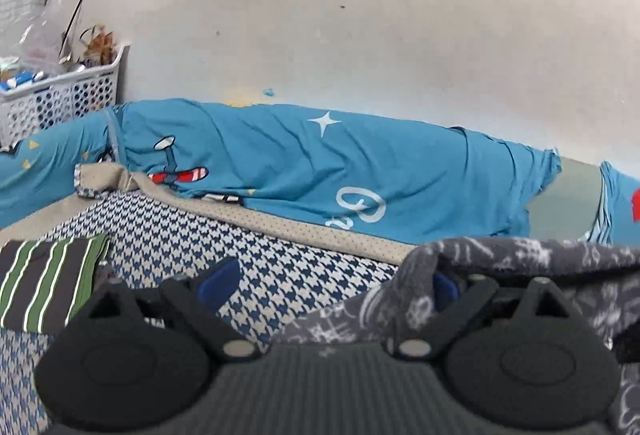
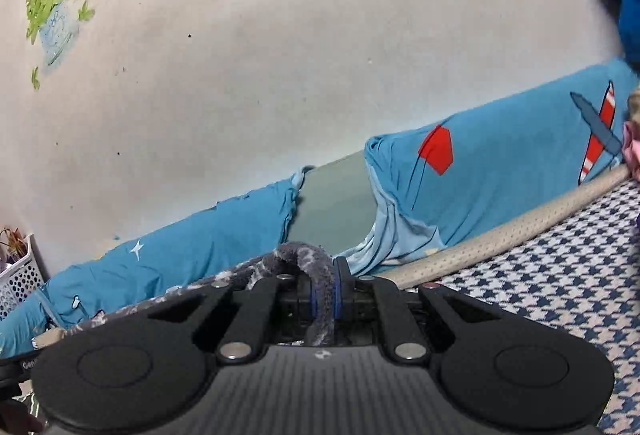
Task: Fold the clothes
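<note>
The right gripper (image 2: 325,295) has its jaws nearly shut, pinching a rolled edge of the grey fleece garment with white scribble print (image 2: 308,259), which lies on the bed with the blue-and-white houndstooth cover (image 2: 540,275), on its near side.

The left gripper (image 1: 328,287) stands wide open. The fleece drapes over its right finger (image 1: 444,289), but nothing is pressed between the pads, so that side looks unheld.

The risk, as I judge it: with only one corner clamped, lifting would let the garment hang lopsided and bunch, spoiling the fold. The thin rolled pinch could also slip out under the fabric's weight.

Only the left wrist view shows the green-and-white striped cloth (image 1: 48,279) at the bed's near left edge and the loose drape. Only the right wrist view shows the clamped roll.
</note>
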{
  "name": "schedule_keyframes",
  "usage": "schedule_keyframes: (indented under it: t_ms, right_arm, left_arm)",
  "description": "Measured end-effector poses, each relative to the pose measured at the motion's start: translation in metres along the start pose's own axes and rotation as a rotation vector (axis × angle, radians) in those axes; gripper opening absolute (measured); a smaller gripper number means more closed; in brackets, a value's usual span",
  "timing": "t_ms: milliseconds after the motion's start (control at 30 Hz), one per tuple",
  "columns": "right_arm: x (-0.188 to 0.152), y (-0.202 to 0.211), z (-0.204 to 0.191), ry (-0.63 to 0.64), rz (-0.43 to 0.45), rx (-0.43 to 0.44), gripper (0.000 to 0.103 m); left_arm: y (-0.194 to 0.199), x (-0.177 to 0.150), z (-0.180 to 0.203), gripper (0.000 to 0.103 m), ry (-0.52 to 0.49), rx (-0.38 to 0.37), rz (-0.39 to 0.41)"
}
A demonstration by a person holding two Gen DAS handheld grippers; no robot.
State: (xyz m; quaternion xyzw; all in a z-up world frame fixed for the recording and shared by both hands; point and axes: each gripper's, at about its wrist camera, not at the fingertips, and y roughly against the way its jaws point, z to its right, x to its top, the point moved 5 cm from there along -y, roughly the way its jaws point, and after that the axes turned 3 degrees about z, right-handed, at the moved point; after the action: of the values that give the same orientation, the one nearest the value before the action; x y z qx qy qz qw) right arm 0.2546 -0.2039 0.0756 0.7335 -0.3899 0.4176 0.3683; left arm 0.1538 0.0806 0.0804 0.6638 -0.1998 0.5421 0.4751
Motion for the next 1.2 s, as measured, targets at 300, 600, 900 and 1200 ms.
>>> schedule_keyframes:
  t_ms: [300, 600, 900, 1200]
  right_arm:
    - [-0.008, 0.002, -0.009, 0.027, -0.052, 0.048, 0.011]
    - [-0.03, 0.002, 0.008, 0.078, -0.188, -0.137, 0.021]
    - [-0.025, 0.014, 0.04, 0.037, -0.256, -0.214, 0.022]
    - [-0.003, 0.025, 0.045, 0.017, -0.188, -0.157, 0.025]
  left_arm:
    - [0.006, -0.004, -0.02, 0.099, -0.007, 0.048, -0.02]
    - [0.018, -0.009, -0.068, 0.101, 0.006, 0.18, -0.055]
    - [0.002, -0.052, -0.116, 0.103, -0.025, 0.205, -0.311]
    - [0.019, -0.056, -0.12, 0.103, -0.05, 0.101, -0.299]
